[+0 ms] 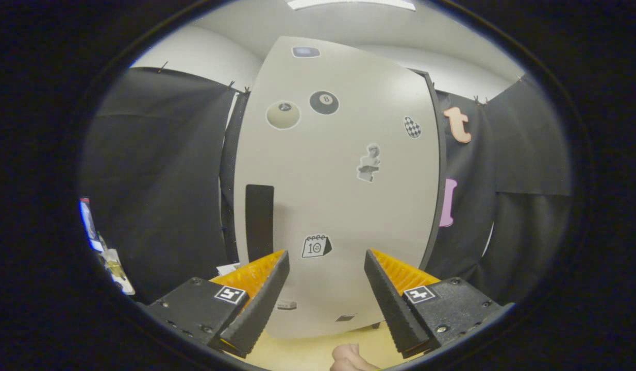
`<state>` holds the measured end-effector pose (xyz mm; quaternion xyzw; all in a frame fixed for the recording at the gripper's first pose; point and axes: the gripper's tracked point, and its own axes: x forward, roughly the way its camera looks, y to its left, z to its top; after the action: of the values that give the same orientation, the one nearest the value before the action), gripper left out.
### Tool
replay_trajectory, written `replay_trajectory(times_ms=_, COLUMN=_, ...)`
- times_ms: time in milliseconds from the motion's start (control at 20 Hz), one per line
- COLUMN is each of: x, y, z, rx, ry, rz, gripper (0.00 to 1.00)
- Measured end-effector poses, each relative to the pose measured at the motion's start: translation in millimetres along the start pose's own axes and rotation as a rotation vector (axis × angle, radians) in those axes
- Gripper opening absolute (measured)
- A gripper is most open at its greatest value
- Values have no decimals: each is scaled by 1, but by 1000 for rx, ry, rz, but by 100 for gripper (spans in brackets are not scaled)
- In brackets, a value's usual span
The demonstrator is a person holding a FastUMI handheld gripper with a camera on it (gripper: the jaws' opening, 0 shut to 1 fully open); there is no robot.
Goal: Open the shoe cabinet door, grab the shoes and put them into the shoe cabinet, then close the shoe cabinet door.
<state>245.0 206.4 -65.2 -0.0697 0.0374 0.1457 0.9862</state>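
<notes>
Shoe cabinet door [338, 196] sits straight ahead of the gripper [327, 275], closed as far as I can tell, pale grey-beige panel standing upright and taking up the middle of the gripper view. Dark vertical handle [259, 222] on the door's left side, just above and beyond the left finger [261, 299]. Jaws spread wide, nothing between them, neither finger touching the door from what shows; right finger [387, 299] mirrors the left, both pointing at the lower half of the panel. Stickers on the door: an eight-ball sticker [324, 102] and a pale ball sticker [283, 114] side by side near the top, a small blue-grey sticker [306, 51] above them, a checkered sticker [412, 127] toward the right edge, a bust sticker [369, 163] around mid-height, a calendar sticker [316, 246] low down, sitting between the fingertips in line of sight. Two more small marks near the door's bottom edge, too small to read. Dark cabinet edge [436, 180] runs down the door's right side. Black cloth wall [158, 180] on both sides of the cabinet. Light wood-tone floor [307, 353] below the door, part of a hand [351, 358] showing at the bottom between the fingers. Some clutter [109, 257] at the far left, too distorted to identify.
</notes>
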Motion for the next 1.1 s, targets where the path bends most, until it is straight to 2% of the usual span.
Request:
replay_trajectory(times_ms=200, x=-22, y=19, z=3, rx=-13, ry=-17, rz=-17, gripper=97)
replay_trajectory(times_ms=350, x=-44, y=12, z=-14, rx=50, ry=25, rz=-108, gripper=97)
replay_trajectory(times_ms=500, x=-63, y=30, z=-33, rx=199, ry=75, rz=-87, gripper=97)
replay_trajectory(times_ms=600, x=-77, y=36, z=-32, rx=235, ry=48, rz=-57, gripper=97)
replay_trajectory(times_ms=750, x=-97, y=13, z=-39, rx=213, ry=-2, rz=-153, gripper=97)
replay_trajectory(times_ms=950, x=-108, y=-2, z=-62, rx=142, ry=11, rz=-308, gripper=97)
replay_trajectory(times_ms=1000, x=-110, y=0, z=-64, rx=130, ry=10, rz=-319, gripper=97)
replay_trajectory(times_ms=1100, x=-114, y=14, z=-71, rx=123, ry=11, rz=-277, gripper=97)
